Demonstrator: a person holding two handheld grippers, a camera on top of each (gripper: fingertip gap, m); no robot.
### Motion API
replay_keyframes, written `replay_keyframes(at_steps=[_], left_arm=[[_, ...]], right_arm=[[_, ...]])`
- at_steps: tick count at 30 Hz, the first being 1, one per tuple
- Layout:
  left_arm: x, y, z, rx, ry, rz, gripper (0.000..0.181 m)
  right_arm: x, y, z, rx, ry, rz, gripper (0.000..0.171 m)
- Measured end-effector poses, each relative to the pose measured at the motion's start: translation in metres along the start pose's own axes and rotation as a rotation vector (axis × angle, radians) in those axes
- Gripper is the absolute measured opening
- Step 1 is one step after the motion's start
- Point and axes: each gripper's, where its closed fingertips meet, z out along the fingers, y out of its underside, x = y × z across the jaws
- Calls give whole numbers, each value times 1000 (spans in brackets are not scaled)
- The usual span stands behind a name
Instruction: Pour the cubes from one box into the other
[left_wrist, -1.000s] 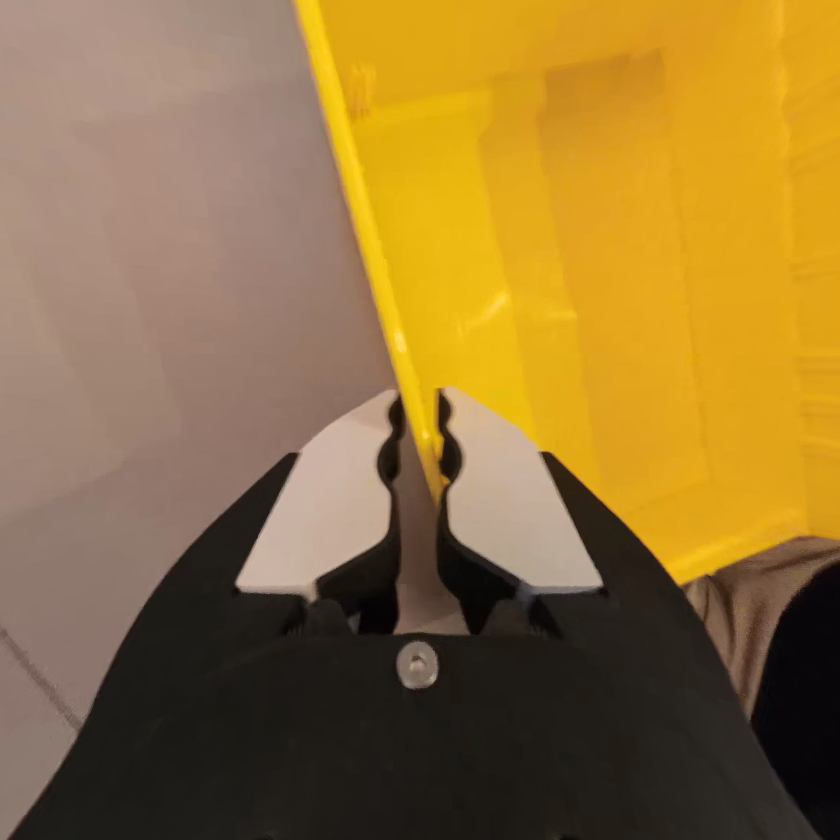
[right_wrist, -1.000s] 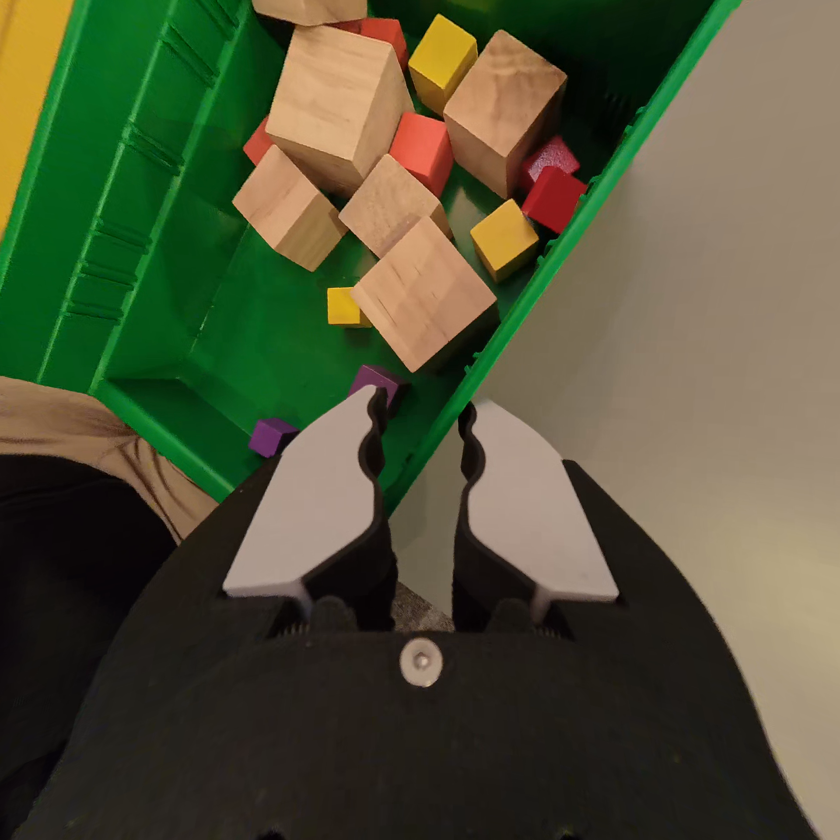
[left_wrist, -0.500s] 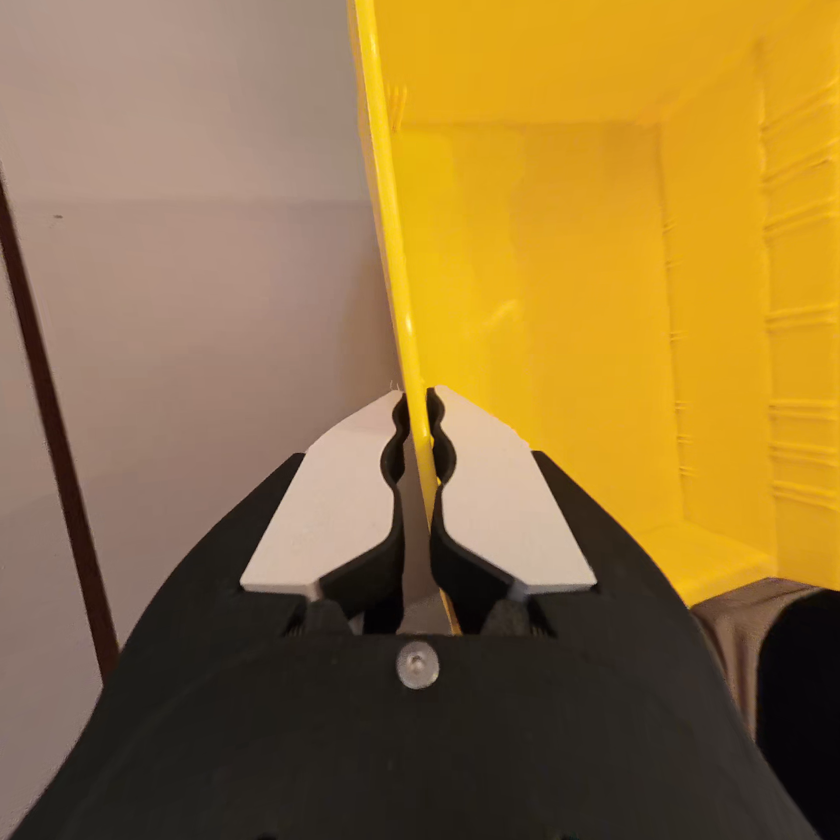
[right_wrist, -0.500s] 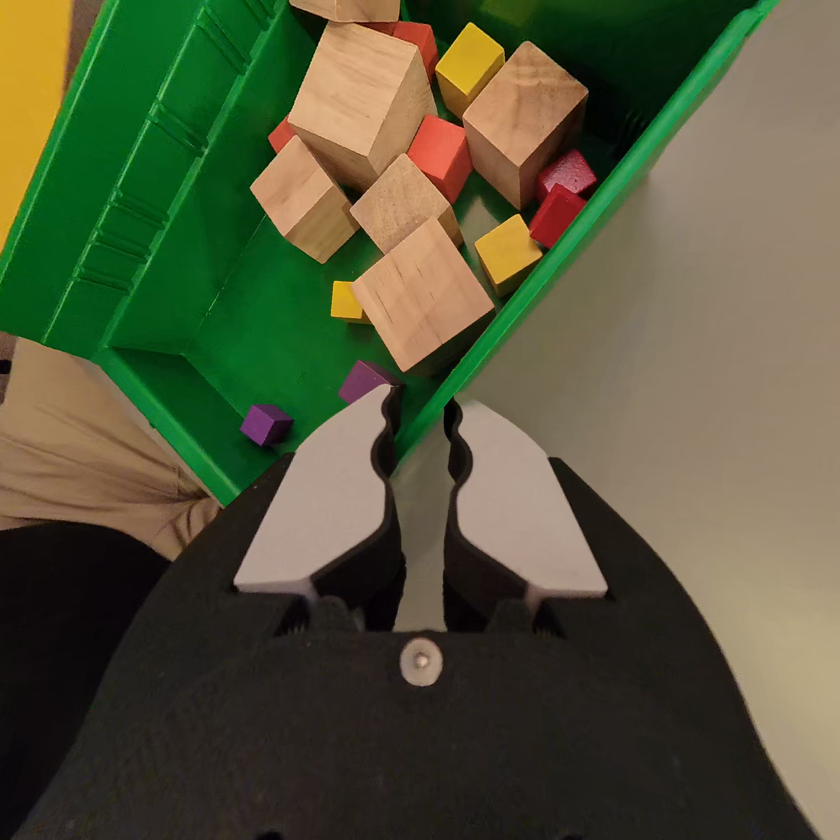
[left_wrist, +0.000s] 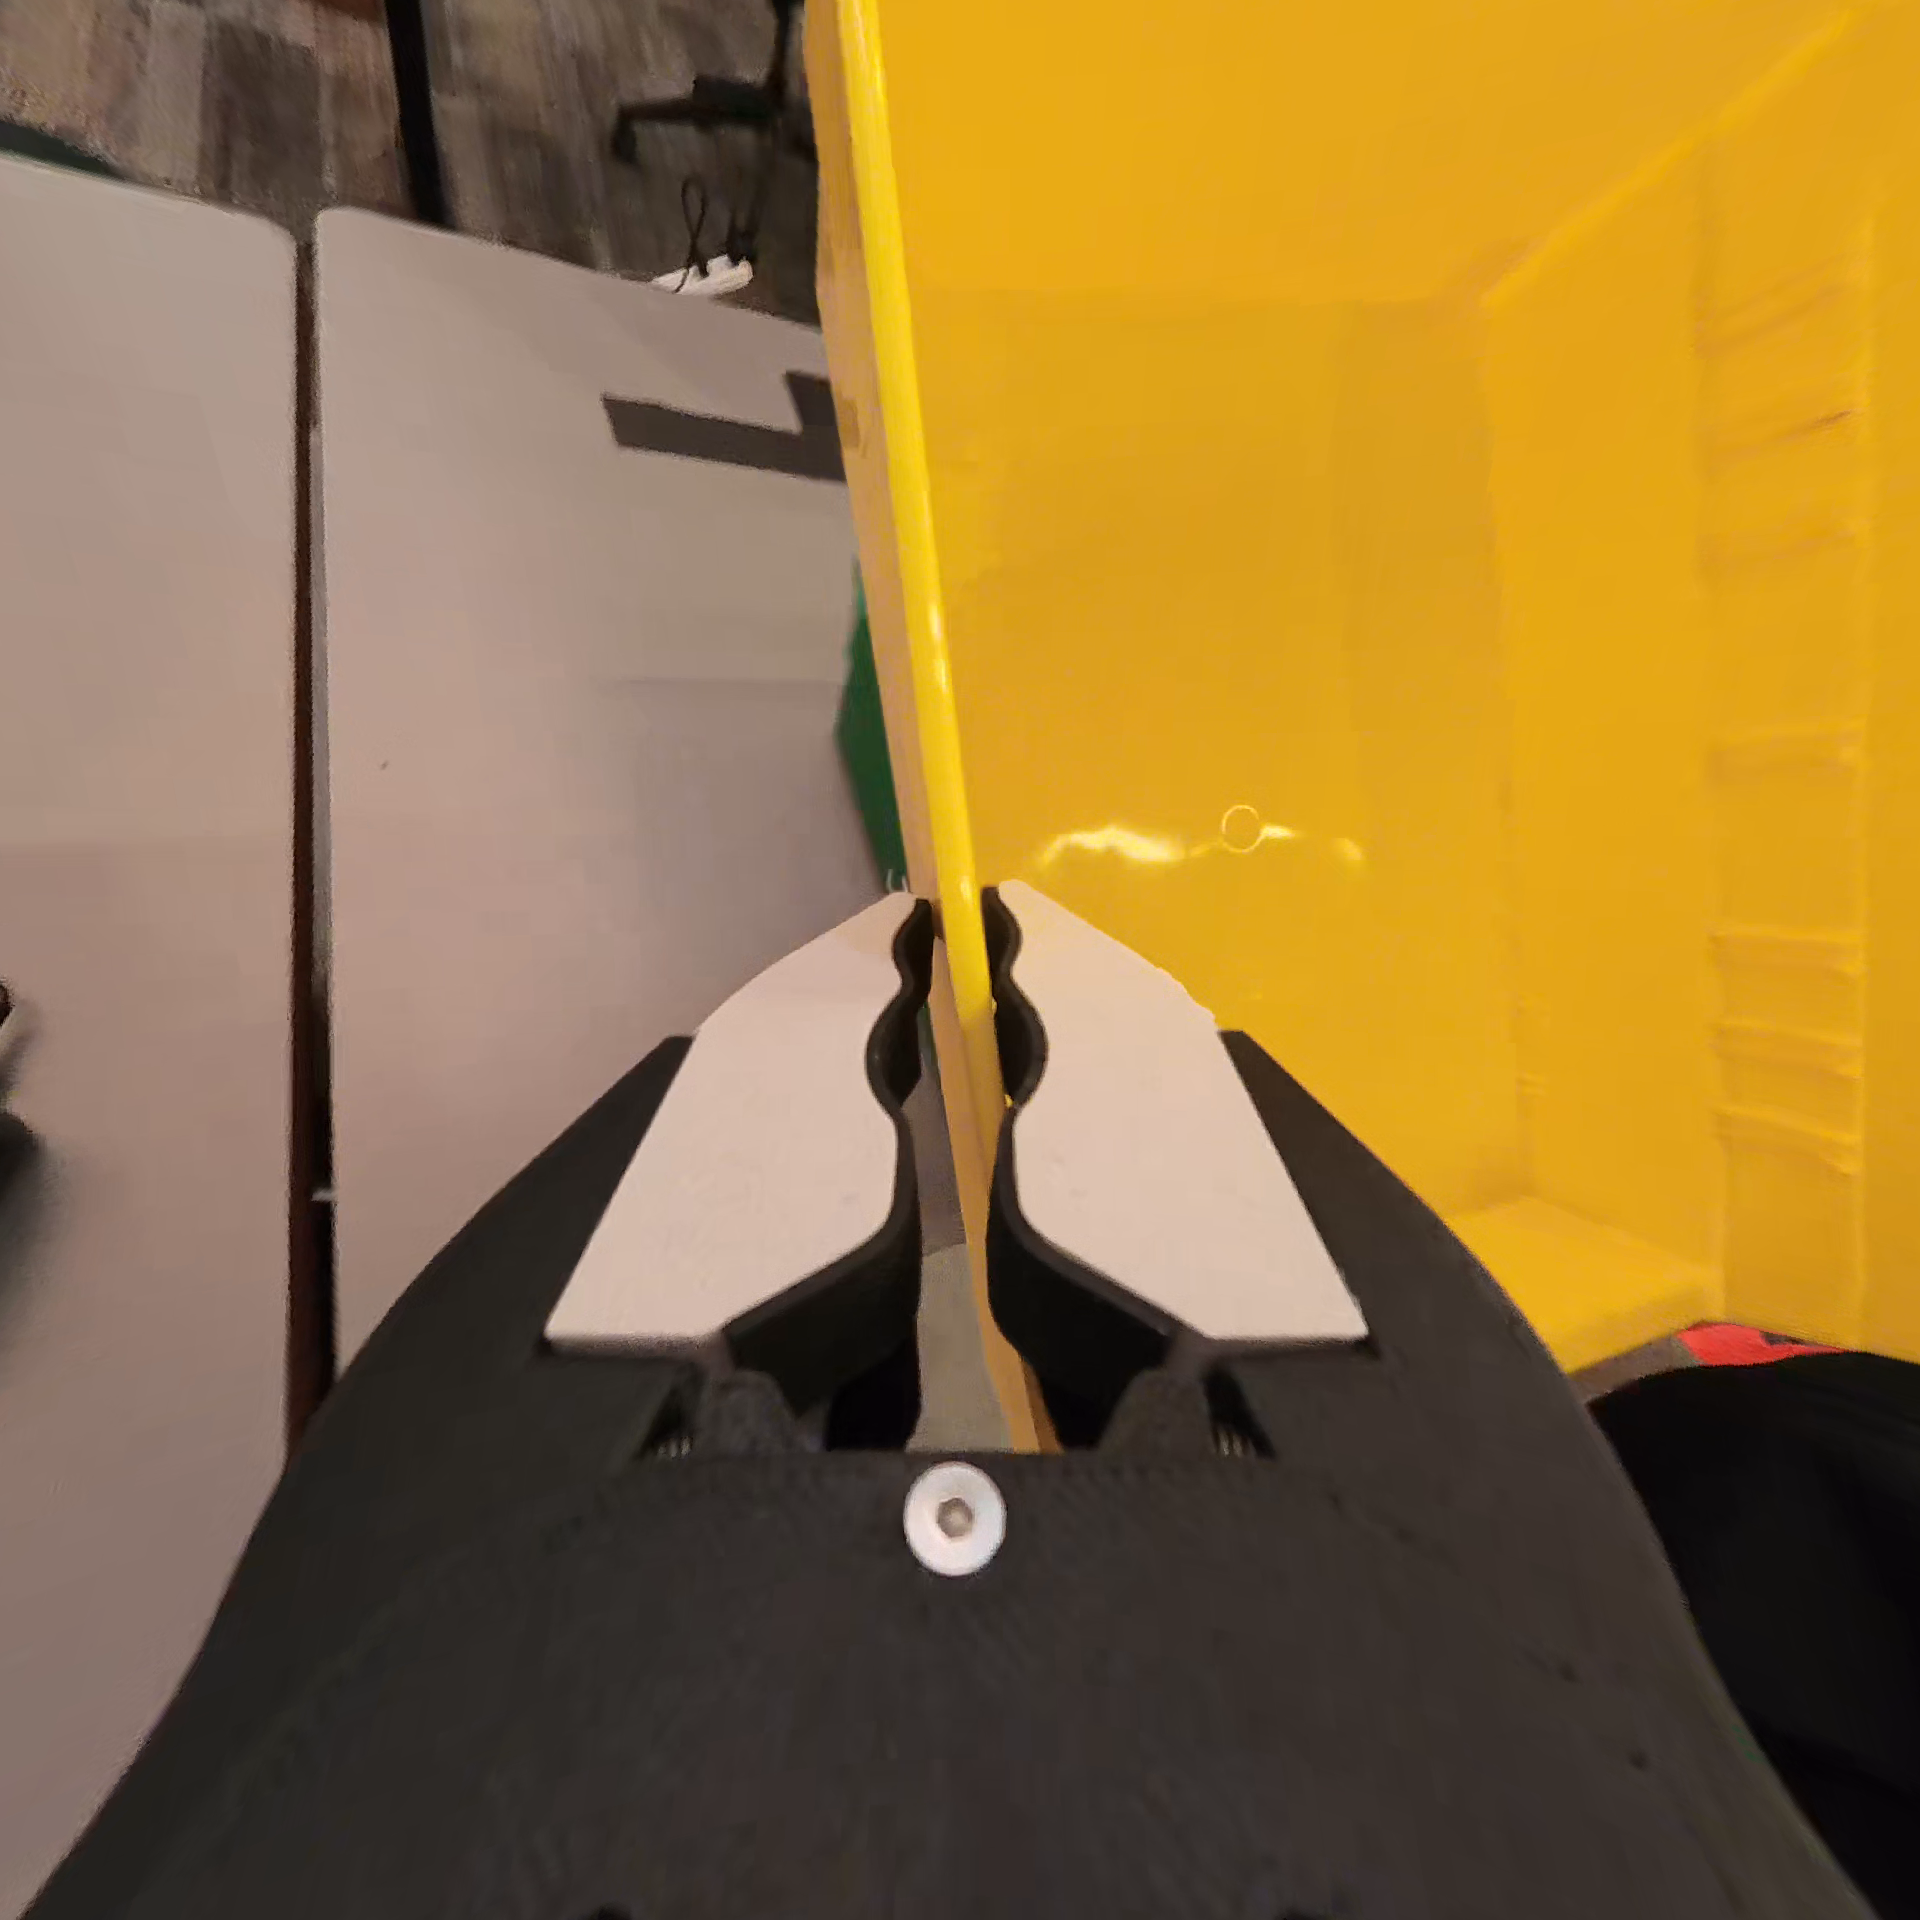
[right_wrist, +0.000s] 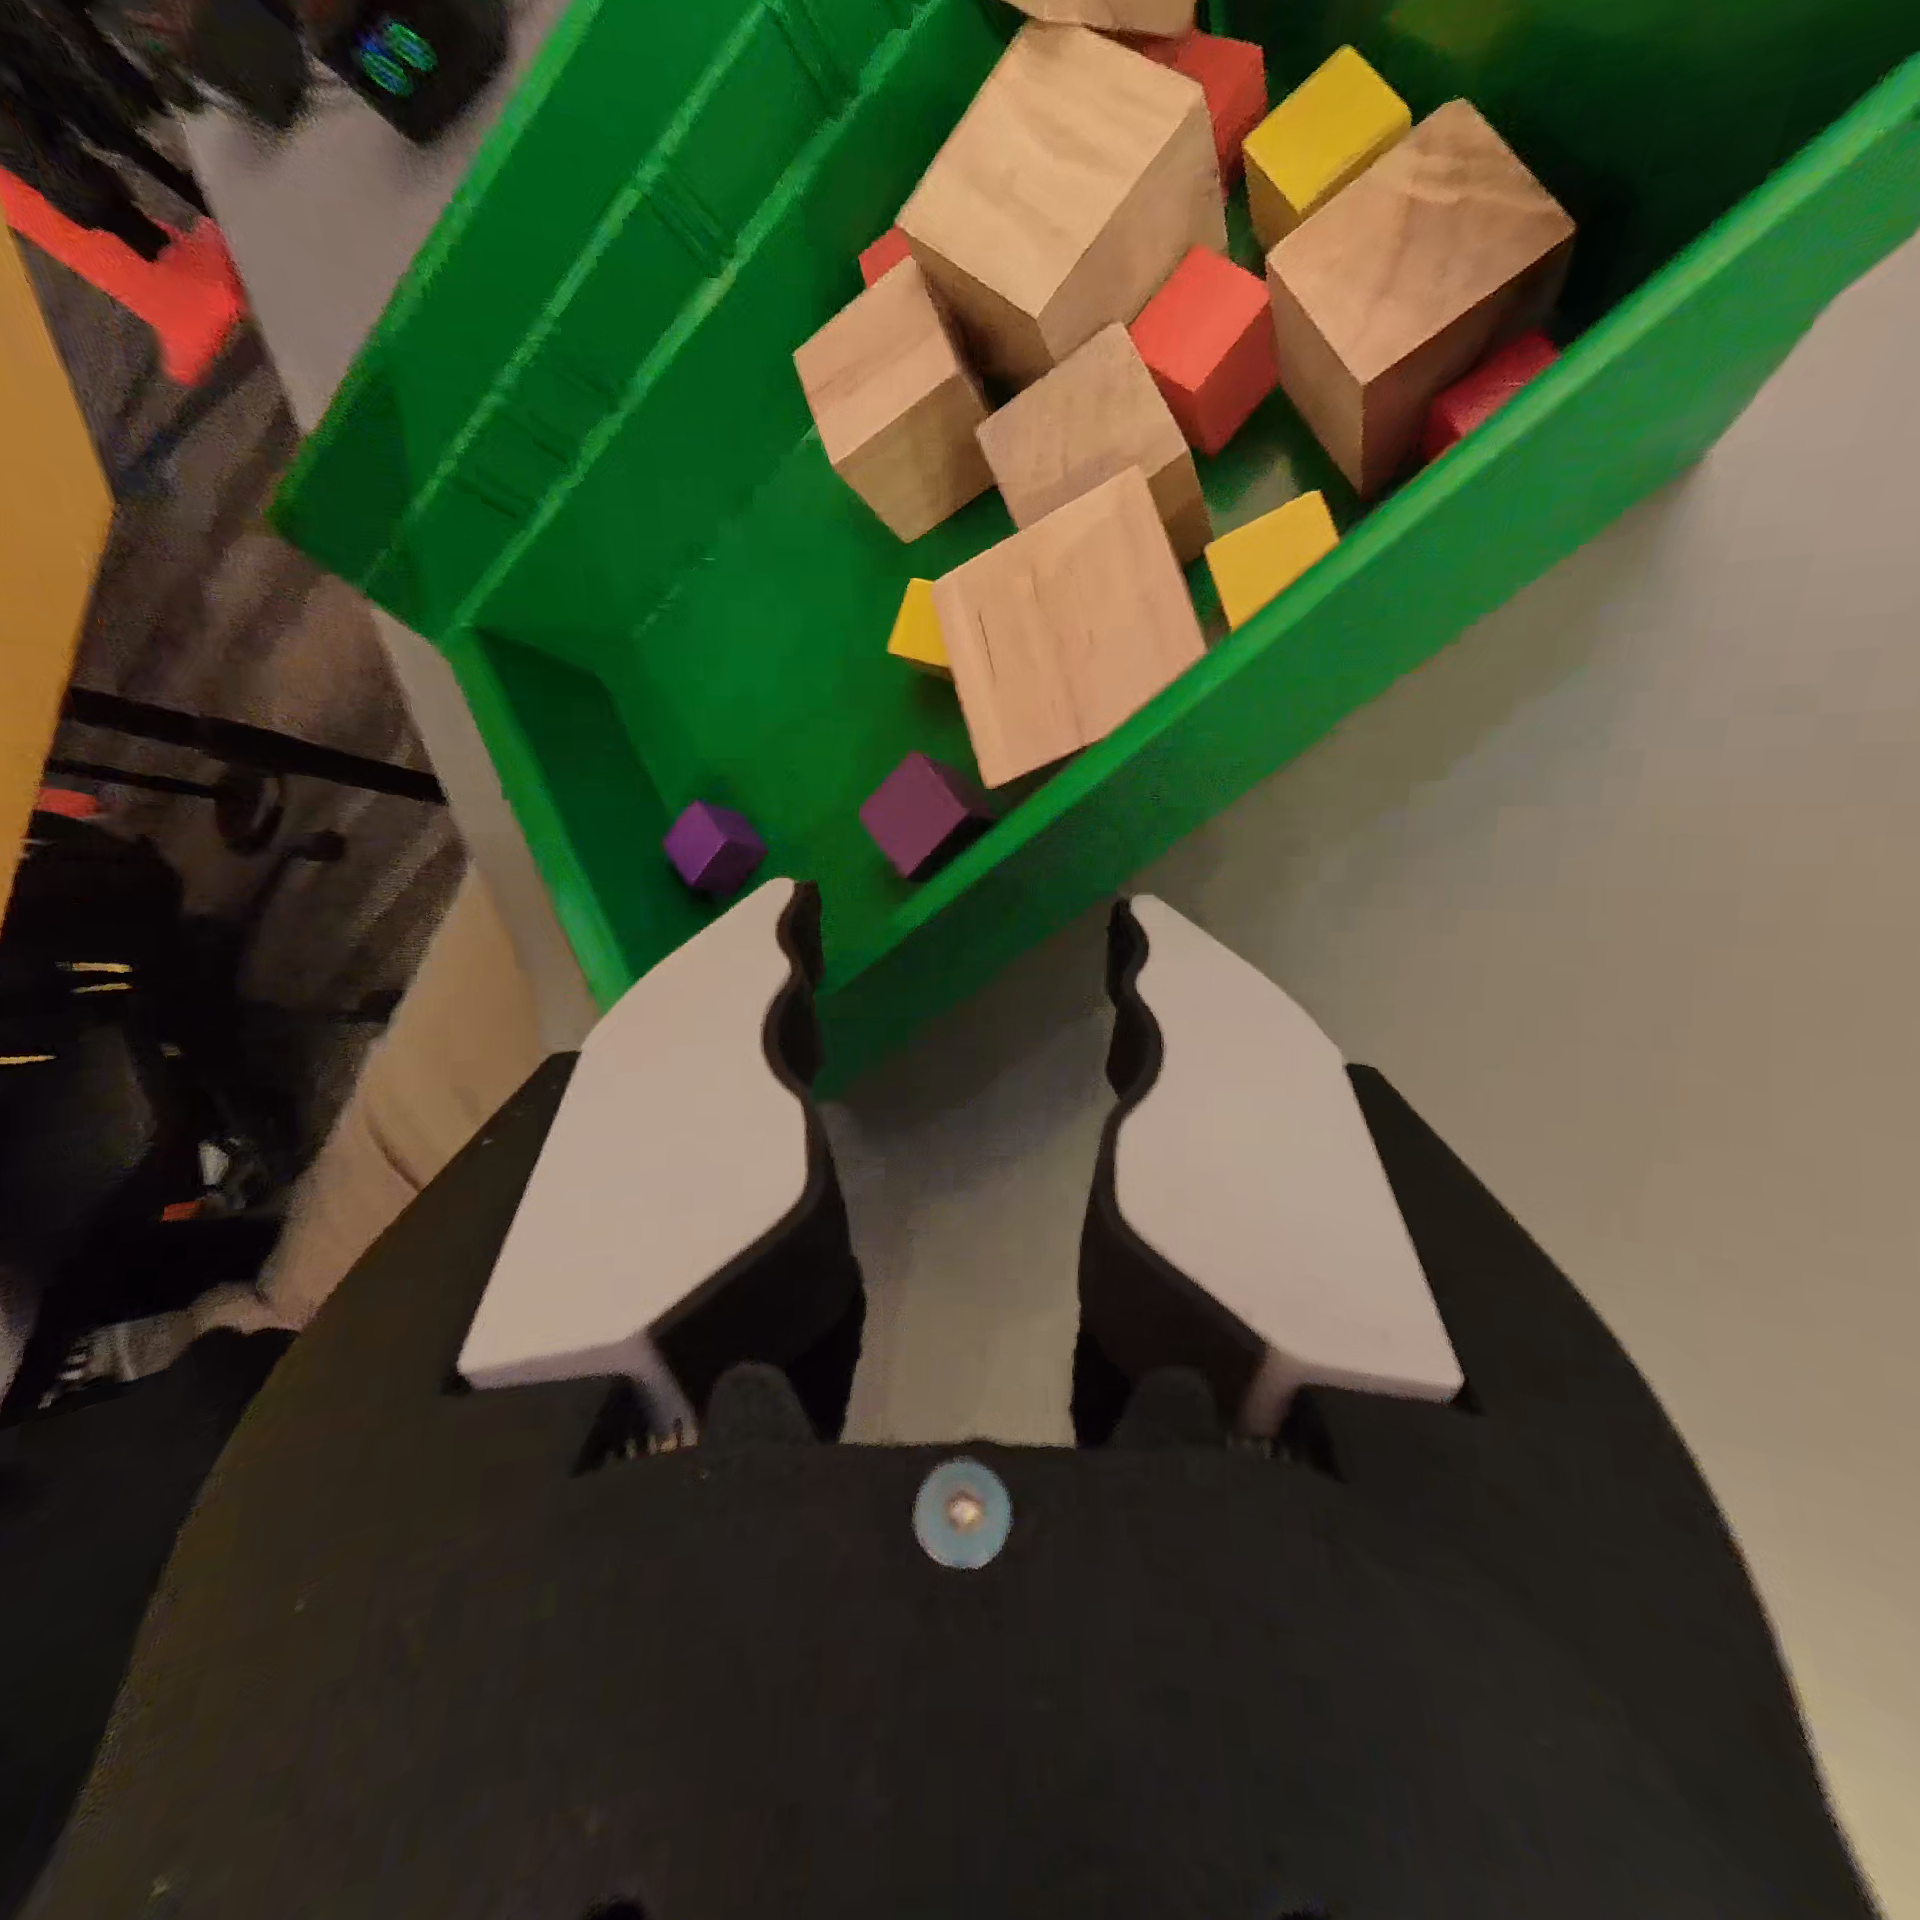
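Yellow plastic fills the right of the left wrist view: the yellow box (left_wrist: 1299, 644), with no cubes visible inside it, has its thin side wall clamped between the jaws of the left tongs (left_wrist: 958, 909). To the left of that wall lie pale table panels (left_wrist: 540, 727) with a strip of dark tape (left_wrist: 717, 442), and a sliver of green shows just behind the wall.

In the right wrist view, the green box (right_wrist: 1299, 665) sits tilted across the frame on the table. It holds large wooden cubes (right_wrist: 1070, 623), red cubes (right_wrist: 1205, 343), yellow cubes (right_wrist: 1320, 130) and 2 purple cubes (right_wrist: 920, 810) near the closer end. The right tongs (right_wrist: 961, 920) stand apart, straddling the box's near rim corner without gripping it.
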Motion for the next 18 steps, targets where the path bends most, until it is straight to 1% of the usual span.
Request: replay_keyframes(at_steps=[1, 4, 7, 10, 14, 18], left_arm=[[10, -5, 0, 10, 19, 4, 8], [49, -13, 16, 1, 79, 38, 7], [98, -17, 53, -33, 179, 67, 8], [149, -14, 108, -92, 249, 103, 10], [210, 7, 188, -209, 329, 137, 11], [272, 45, 256, -345, 401, 150, 12]], right_arm=[[-6, -4, -4, 21, -24, -2, 50], [-5, -12, -37, 96, -19, -20, 51], [10, -17, -97, 202, -2, 10, 50], [39, -12, -172, 316, 59, 62, 49], [88, 10, -271, 460, 218, 135, 45], [119, 41, -335, 512, 296, 200, 43]])
